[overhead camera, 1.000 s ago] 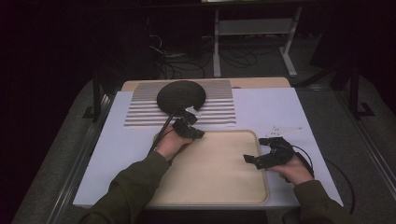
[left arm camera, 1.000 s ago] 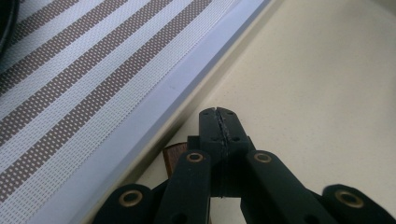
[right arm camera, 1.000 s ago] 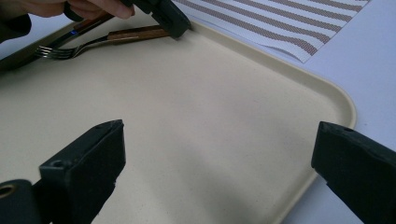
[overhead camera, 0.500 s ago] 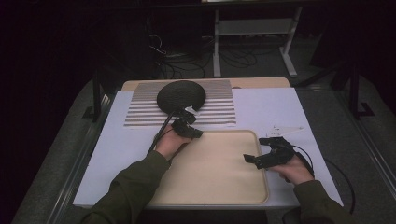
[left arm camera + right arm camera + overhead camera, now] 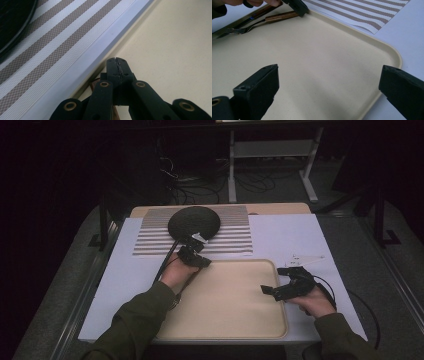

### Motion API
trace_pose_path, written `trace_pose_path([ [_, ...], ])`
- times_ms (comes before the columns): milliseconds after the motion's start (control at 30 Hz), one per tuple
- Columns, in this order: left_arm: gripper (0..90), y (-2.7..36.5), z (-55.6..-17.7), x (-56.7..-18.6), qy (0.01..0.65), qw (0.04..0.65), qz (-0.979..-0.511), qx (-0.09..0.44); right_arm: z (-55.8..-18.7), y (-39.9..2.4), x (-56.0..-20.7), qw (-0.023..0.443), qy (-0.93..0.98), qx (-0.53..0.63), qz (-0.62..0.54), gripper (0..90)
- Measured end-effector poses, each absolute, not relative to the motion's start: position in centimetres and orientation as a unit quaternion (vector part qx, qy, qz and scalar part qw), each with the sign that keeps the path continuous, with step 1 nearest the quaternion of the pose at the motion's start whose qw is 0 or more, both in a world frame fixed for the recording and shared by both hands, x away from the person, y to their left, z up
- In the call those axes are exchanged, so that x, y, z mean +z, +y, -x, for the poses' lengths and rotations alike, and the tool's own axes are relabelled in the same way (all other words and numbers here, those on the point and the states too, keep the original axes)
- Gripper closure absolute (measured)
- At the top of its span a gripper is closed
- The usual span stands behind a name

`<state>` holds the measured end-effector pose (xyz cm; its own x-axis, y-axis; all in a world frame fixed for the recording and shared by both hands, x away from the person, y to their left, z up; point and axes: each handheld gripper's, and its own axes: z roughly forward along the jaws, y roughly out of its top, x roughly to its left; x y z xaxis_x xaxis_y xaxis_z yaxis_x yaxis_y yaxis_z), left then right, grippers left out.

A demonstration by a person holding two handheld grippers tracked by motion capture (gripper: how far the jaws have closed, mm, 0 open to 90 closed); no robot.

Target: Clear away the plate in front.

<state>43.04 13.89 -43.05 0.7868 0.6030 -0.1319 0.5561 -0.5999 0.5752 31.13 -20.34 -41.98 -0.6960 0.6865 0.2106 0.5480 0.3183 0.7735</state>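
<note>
A beige tray (image 5: 230, 310) lies on the white table cover. At the tray's far left corner my left gripper (image 5: 194, 256) points down with its jaws shut, pads meeting (image 5: 117, 61). A brown wooden handle (image 5: 92, 87) lies just under those jaws. In the right gripper view this is the handle of a fork (image 5: 279, 16), lying inside the tray (image 5: 324, 50) with the left gripper (image 5: 298, 7) tip down on its end. I cannot tell whether the handle is pinched. My right gripper (image 5: 274, 281) hovers over the tray's right side, open and empty (image 5: 328, 82).
A second wooden-handled piece of cutlery (image 5: 259, 12) lies behind the fork along the tray's rim. Beyond the tray a black round plate (image 5: 194, 222) sits on a striped placemat (image 5: 235, 235). Small white scraps (image 5: 302, 257) lie right of the tray's far corner.
</note>
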Motion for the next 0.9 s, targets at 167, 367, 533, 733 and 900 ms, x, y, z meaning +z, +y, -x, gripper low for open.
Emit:
trace_pose_path([
  [167, 90.0, 15.0, -42.9, -42.9, 0.334, 0.313, -0.888, 0.043, -31.2, -20.3, -42.0, 0.078, 0.808, 0.442, -0.382, 2.7],
  [367, 90.0, 16.4, -42.6, -42.7, 0.342, 0.316, -0.884, 0.048, -31.1, -20.3, -42.0, 0.078, 0.808, 0.442, -0.381, 2.6],
  [533, 90.0, 17.3, -42.5, -42.6, 0.348, 0.316, -0.881, 0.051, -31.2, -20.3, -42.0, 0.079, 0.808, 0.442, -0.381, 2.7],
  [733, 90.0, 17.3, -42.2, -42.6, 0.347, 0.319, -0.88, 0.048, -31.1, -20.3, -42.0, 0.079, 0.808, 0.442, -0.381, 2.7],
  [900, 90.0, 16.7, -41.8, -43.1, 0.339, 0.311, -0.887, 0.05, -31.2, -20.3, -42.0, 0.078, 0.808, 0.442, -0.382, 2.6],
])
